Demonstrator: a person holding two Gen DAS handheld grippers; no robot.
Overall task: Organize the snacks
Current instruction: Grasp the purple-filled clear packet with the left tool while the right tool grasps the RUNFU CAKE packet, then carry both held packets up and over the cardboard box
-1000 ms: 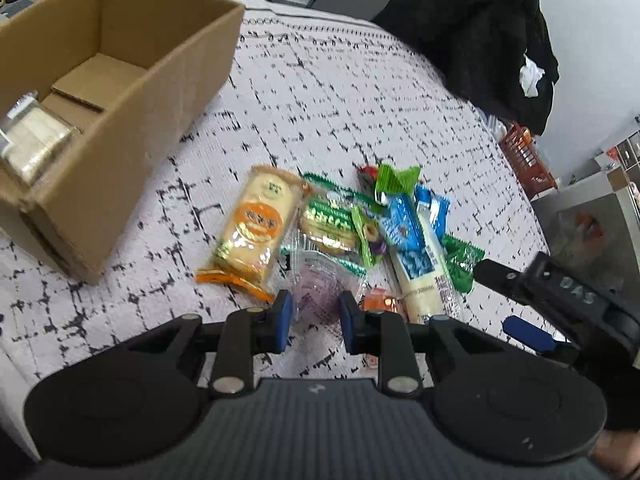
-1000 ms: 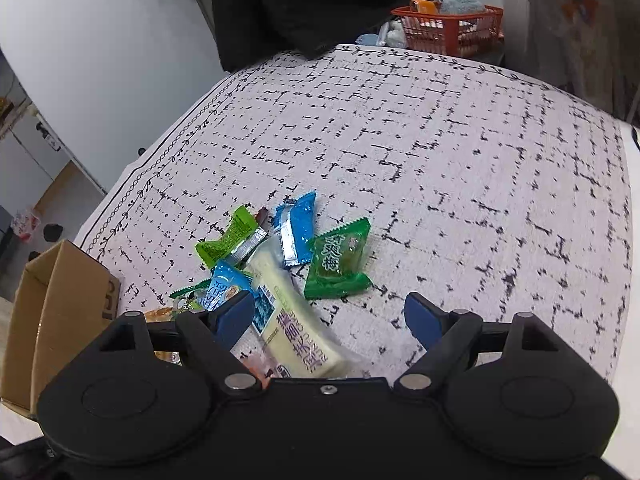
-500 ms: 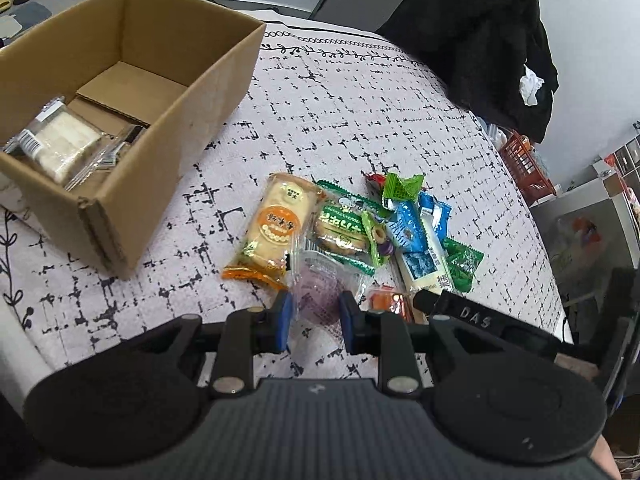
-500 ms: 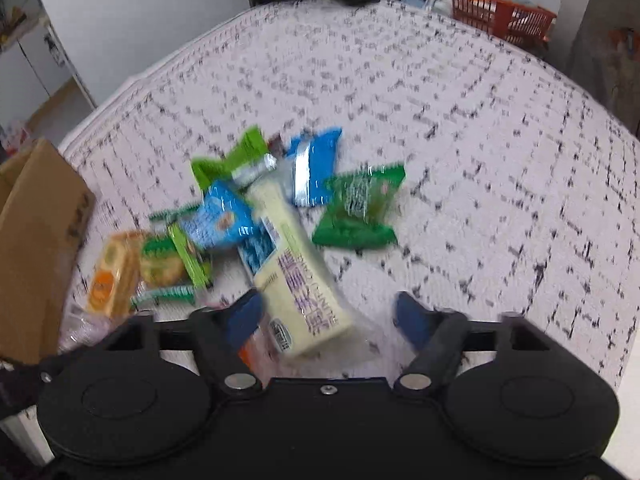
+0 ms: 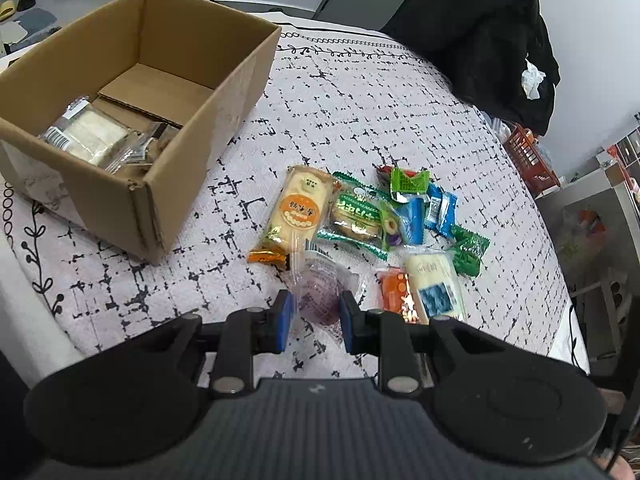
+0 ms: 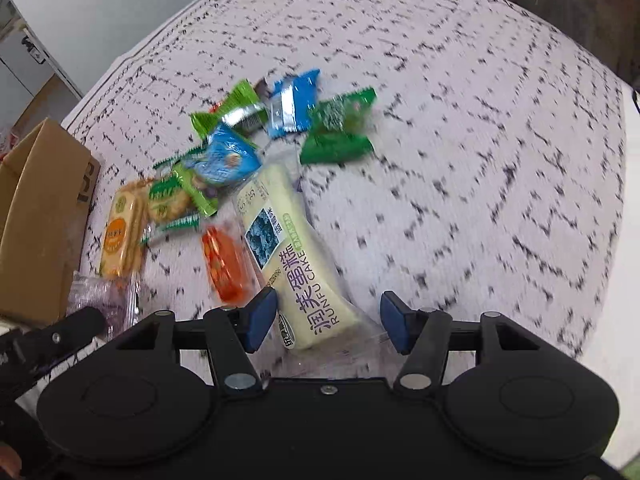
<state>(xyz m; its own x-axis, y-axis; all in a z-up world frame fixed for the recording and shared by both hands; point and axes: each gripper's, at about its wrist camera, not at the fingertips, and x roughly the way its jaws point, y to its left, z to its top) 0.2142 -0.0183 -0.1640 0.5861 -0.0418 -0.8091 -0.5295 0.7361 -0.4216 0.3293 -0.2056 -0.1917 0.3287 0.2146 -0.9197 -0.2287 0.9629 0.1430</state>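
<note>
On the patterned tablecloth lies a pile of snacks: an orange biscuit pack (image 5: 300, 212), a green cookie pack (image 5: 356, 216), blue and green sachets, and a long white cake pack (image 6: 288, 248). My left gripper (image 5: 316, 316) is shut on a clear packet with a purple snack (image 5: 318, 296), held just above the cloth near the pile. My right gripper (image 6: 326, 320) points steeply down with its jaws closing. The cake pack's near end lies between them, and the right pad stands apart from it. A cardboard box (image 5: 172, 184) on the left holds clear-wrapped cakes (image 5: 88, 136).
A small orange packet (image 6: 224, 264) lies beside the cake pack. The box (image 6: 40, 220) stands at the table's left edge. A dark garment (image 5: 480, 32) hangs behind the table, with a red basket (image 5: 528, 156) further right. Bare cloth stretches right of the pile.
The right gripper has tipped downward and moved in over the white cake pack, its jaws narrowing around it. The left gripper has drawn back with the purple packet, showing more of the box.
</note>
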